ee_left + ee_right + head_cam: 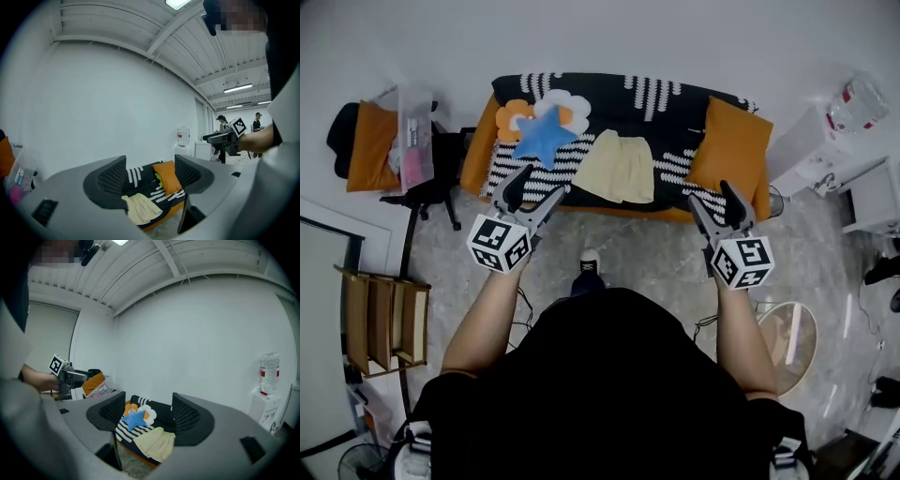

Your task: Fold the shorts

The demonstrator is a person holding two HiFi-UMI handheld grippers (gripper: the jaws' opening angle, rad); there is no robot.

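Observation:
The pale yellow shorts [619, 167] lie flat on the seat of a sofa [675, 103] with a black and white striped cover, and nothing touches them. My left gripper [534, 192] hangs in the air in front of the sofa, to the left of the shorts, open and empty. Level with it on the right, my right gripper [712, 199] is also open and empty. In the left gripper view the shorts [140, 208] show low between the open jaws [150, 178]. The right gripper view frames the shorts [157, 444] below its open jaws [147, 416].
A blue star pillow [544, 136] and a flower pillow lie on the sofa left of the shorts, an orange cushion [731, 145] to their right. A black chair with a plastic box [412, 141] stands left of the sofa, a white cabinet [825, 150] to its right. People stand in the far background [220, 124].

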